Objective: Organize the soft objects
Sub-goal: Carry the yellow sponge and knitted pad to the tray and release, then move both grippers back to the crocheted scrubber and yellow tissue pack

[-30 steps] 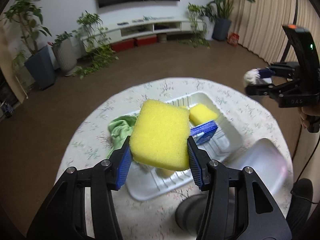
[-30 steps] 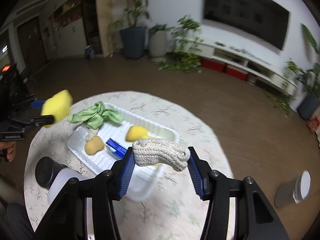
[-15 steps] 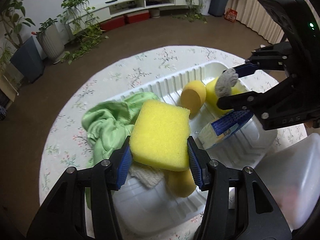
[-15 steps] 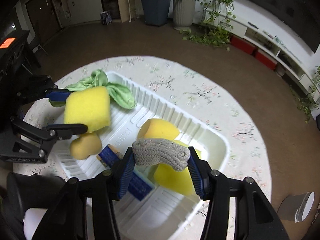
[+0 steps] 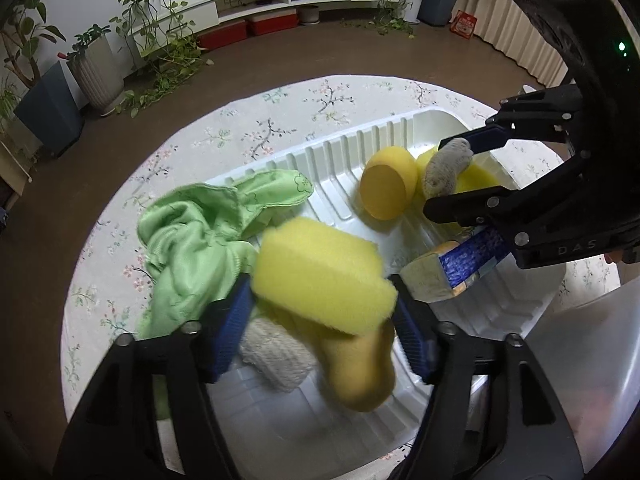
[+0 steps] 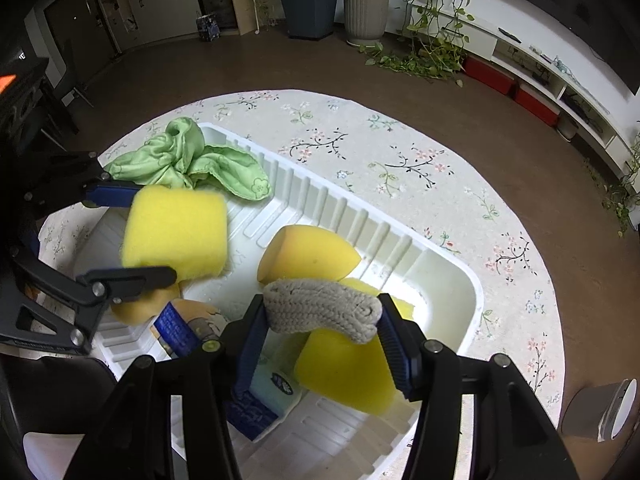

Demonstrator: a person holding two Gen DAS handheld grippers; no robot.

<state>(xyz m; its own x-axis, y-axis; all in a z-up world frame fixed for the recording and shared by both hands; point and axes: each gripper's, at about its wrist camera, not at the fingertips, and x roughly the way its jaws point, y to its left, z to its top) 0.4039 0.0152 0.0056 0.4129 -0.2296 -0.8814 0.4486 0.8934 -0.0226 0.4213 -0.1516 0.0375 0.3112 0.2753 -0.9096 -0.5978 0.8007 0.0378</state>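
The left gripper [image 5: 322, 316] has just been opening, and the yellow sponge [image 5: 320, 280] sits loose between its fingers above the white tray [image 5: 400, 140]; spread wider before lifting clear. The right gripper [image 6: 320, 332], easing apart, still pinches the grey knitted cloth [image 6: 320, 308] over the tray's sponges, so release fully.

Both grippers have dropped from above the worktop to low over the white tray [image 5: 360, 140]. The left gripper [image 5: 320, 312] jaws have just been opening, and the yellow sponge [image 5: 324, 280] between them has tilted. The right gripper [image 6: 320, 332] jaws have eased slightly wider around the grey knitted cloth [image 6: 320, 308].
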